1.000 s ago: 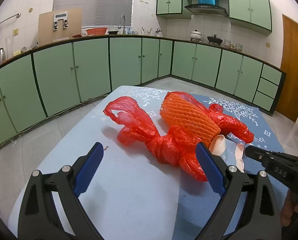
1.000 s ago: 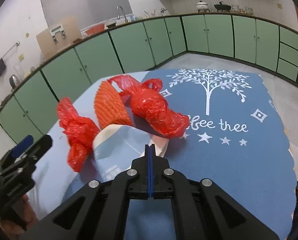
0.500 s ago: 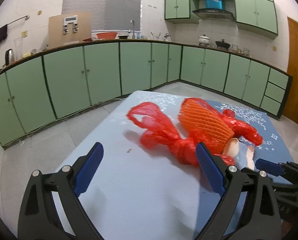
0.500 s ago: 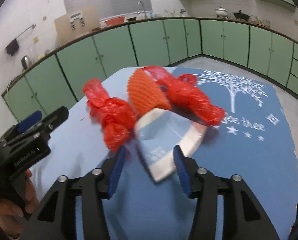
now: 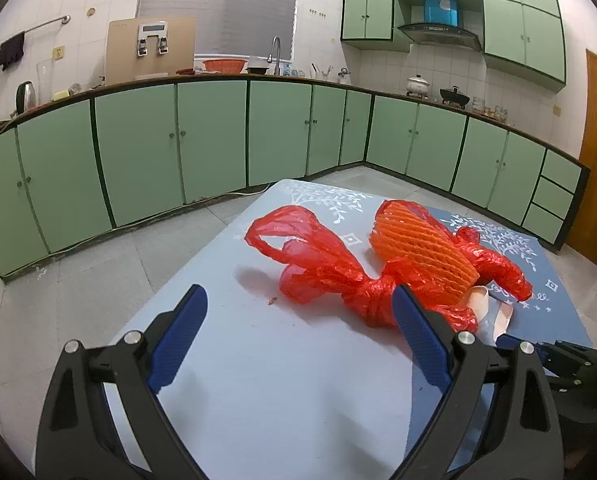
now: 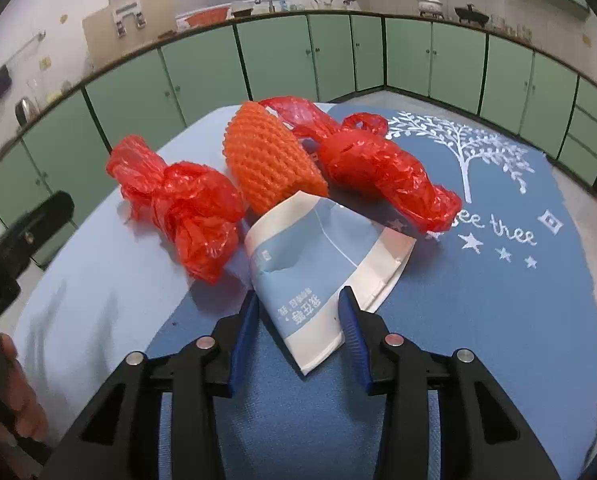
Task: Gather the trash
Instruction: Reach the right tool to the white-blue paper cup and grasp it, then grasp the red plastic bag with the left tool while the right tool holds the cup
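**Right gripper closes in on the paper wrapper**

While the left gripper (image 5: 298, 332) hangs back with its blue pads spread wide and nothing between them, the right gripper (image 6: 298, 312) straddles the near corner of a white-and-blue paper wrapper (image 6: 318, 256). Its jaws have just been closing from a wider spread, and the wrapper's corner now sits between them; the pads look just beside the paper's edges rather than pressing on it, so I judge it not yet gripped.

Seen from the right wrist, the trash lies in a tight cluster on the blue tablecloth (image 6: 498, 320). A knotted red plastic bag (image 6: 186, 208) sits at about ten o'clock from the wrapper, an orange foam fruit net (image 6: 266, 160) at twelve, and a second crumpled red bag (image 6: 382, 172) at about one to two o'clock. The wrapper's far edge tucks under the net, which likely explains the low approach toward the free corner: it is the one part standing clear of the pile.

The left gripper probably holds wide because the bulky knotted bag, at about one o'clock in its own view, needs a broad opening. A pull on the wrapper could drag the net along.
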A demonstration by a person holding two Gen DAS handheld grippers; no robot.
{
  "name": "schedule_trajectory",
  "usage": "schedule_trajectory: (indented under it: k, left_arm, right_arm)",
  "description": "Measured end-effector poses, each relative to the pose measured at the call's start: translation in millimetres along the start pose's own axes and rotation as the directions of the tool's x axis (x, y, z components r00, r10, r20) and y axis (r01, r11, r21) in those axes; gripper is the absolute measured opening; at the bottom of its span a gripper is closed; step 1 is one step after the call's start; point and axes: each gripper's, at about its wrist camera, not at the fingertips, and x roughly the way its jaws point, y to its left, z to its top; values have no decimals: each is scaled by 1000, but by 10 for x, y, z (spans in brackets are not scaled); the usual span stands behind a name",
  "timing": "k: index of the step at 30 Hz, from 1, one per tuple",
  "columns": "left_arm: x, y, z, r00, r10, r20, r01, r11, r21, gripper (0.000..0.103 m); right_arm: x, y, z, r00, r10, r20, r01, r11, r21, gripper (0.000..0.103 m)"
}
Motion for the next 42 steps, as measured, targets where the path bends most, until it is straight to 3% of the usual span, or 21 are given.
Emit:
schedule_trajectory:
  k: [7,11,15,24,34,35,36,37,41,42]
  left_arm:
    - [9,-103,-3,1000,-21,-9,21,1000,17,91]
    - [53,-214,8,997,-71,-30,72,997,13,91]
    - [63,-390,17,994,-103,-31,104,994,23,91]
    - [112,-712,-43,988,-144,-57,146,988,45,91]
    - [385,-1059,-113,987,-57,-151,65,997,47,90]
    - [434,-1085,-118,984,-50,-169,58,997,44,81]
    - [470,-1082,-118,982,-55,-181,63,997,39,58]
    - [517,-1085,-122,977,-62,-203,69,997,29,52]
    - [571,-1030,-143,971,-84,-224,84,996,-10,12]
    - [556,-1014,-142,973,-82,-217,81,997,-17,8]
  right_arm:
    - [-88,-39,-15,999,24,26,-24,1000,-8,31]
    - [-253,-1,-61,998,14,58,-12,999,-49,24]
    - [-465,-160,-90,995,44,91,-43,999,-8,17]
    - [-758,-535,-110,990,-4,141,-2,999,41,15]
    - [-868,-697,-193,987,-3,160,-7,998,59,15]
    - [-873,-717,-192,987,-1,161,-9,998,61,15]
    - [-880,-740,-193,986,2,164,-13,998,64,15]
    - [-884,-747,-193,986,3,166,-14,998,64,15]
    - [-899,-794,-201,986,7,169,-19,997,69,15]
    - [-901,-804,-205,986,7,169,-19,997,71,15]
